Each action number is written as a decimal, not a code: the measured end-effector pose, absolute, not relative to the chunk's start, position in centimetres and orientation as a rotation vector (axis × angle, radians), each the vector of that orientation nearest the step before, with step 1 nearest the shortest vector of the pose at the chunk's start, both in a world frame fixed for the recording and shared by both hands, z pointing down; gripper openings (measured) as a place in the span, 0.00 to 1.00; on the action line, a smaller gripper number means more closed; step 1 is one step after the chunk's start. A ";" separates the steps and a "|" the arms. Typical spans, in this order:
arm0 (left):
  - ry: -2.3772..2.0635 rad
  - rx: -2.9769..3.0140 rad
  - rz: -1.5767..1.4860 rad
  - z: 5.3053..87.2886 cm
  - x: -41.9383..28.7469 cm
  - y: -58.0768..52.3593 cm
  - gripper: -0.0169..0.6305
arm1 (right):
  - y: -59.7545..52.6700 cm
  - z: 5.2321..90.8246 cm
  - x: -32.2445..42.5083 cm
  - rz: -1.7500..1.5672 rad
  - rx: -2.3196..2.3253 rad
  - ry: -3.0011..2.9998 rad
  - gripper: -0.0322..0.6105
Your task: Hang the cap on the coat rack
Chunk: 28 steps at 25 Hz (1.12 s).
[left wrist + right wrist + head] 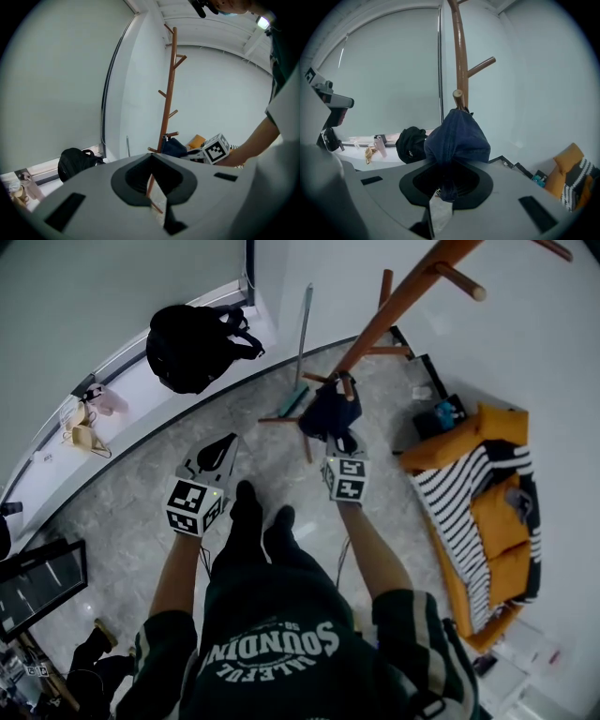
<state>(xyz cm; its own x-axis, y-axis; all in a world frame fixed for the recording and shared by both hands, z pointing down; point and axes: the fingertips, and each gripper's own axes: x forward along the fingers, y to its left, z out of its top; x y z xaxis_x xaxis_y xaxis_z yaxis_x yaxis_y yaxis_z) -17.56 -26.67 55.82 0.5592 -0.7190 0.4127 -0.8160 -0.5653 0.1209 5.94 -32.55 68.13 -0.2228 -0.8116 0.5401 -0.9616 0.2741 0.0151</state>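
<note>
cap: navy, draped over the tip of a low peg on the coat rack. the peg end pokes out above the crown. the cap's lower edge runs down into the right gripper, whose jaws are pinched on the fabric. head view puts the cap low on the rack, near the foot struts, w/ the right gripper just below it.

step in hand, by judgement: the hang itself, near its end. cap looks carried by the peg but not yet let go.

next move calls for: ease the jaws apart, then draw the right gripper back & down w/o tugging the cloth. cap seems to sit only on the peg tip, so any drag could slide it off. if it sags on release, it prob. needs pushing further up the peg first.

left gripper: jaws drawn tog. at the tips, nothing between them, only the rack pole seen past them. it's held off to the left, well apart from the cap. looks idle, no job in this step.

containers: one only, a black backpack on the pale ledge by the wall, well apart from the rack. it's slumped, and what's inside can't be seen.

further out: orange sofa w/ a striped throw, right of the rack.
</note>
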 end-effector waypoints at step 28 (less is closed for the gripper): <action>-1.214 2.671 0.373 50.7 -11.4 -27.4 0.03 | -28.5 54.5 8.8 0.283 1.755 -2.299 0.16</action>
<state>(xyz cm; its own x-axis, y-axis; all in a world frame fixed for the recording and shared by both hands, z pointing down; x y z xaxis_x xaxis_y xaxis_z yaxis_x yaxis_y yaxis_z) -11.39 -27.39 50.72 0.6346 -0.7119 0.3009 -0.7580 -0.6492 0.0629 8.82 -28.51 54.53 -0.2529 -0.9195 0.3008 -0.9650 0.2619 -0.0107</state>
